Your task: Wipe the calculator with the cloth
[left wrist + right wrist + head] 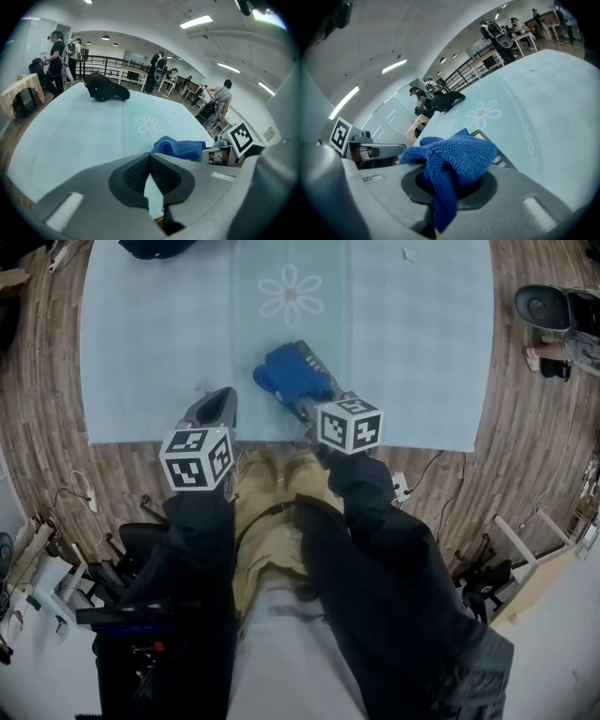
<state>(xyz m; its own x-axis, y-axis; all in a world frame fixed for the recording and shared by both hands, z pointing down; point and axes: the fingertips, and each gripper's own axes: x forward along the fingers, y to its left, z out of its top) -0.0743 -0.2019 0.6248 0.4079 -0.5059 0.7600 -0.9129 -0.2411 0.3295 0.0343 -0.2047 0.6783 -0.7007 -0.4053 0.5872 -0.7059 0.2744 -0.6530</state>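
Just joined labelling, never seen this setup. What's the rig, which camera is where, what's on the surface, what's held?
No robot here: a person holds a two-jaw gripper in each hand; the marker cubes belong to the grippers. The head view is from a camera on the person's head, looking steeply down; the other two are from cameras riding on each gripper, looking along its jaws. A pale blue mat with a flower print lies on a wooden surface. On it are a calculator and, at the far edge, a black object I can't identify. The right gripper is shut on a blue cloth, which lies over the calculator. The left gripper is shut and empty, left of the cloth.
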